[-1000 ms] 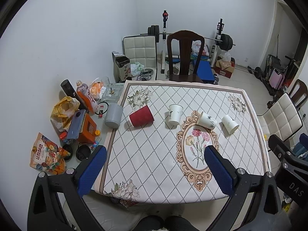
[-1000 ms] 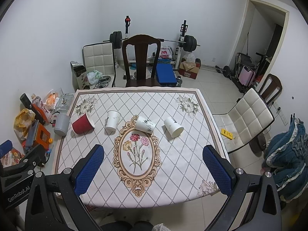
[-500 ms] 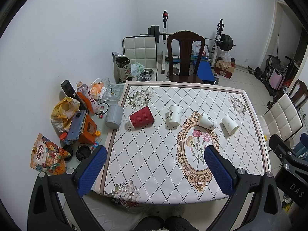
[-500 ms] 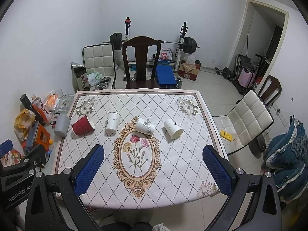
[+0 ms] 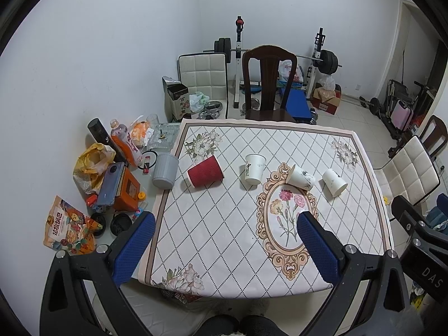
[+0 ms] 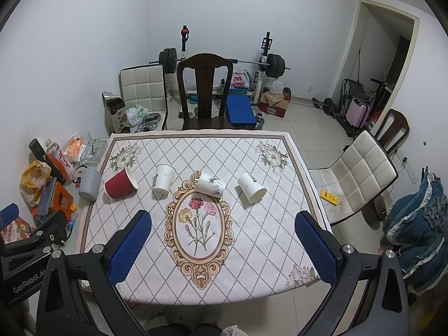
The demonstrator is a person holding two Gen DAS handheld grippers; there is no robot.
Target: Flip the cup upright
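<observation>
Since the earlier frames almost nothing has been shifted: both views are held at nearly the same height above the near edge of the table [image 6: 291,151], and the cups are seen in the same row as before. The left hand-held gripper [image 5: 224,231] is held wide open and empty, and the right hand-held gripper [image 6: 222,228] is likewise spread with nothing between its pads. Well beyond both, across the middle of the table, four paper cups are lined up: the red cup [image 5: 205,171] is lain on its side toward the left edge, a white cup [image 5: 254,168] next to it is seen with its wide mouth facing away and may be inverted or tipped, though this cannot be told for certain, and two more white cups [image 6: 210,184] [image 6: 251,188] are lain on their sides at the top of the flower medallion and just to its right. A grey cup [image 5: 165,170] is stood just off the cloth, beside the red one. Several risks are judged likely: a cup on its side could be rolled away if nudged before being clamped; thin paper walls could be crushed by too hard a squeeze; a neighbouring cup could be knocked during the swing upright; and the red cup, near the edge, could be pushed into the grey cup or off the cloth.
</observation>
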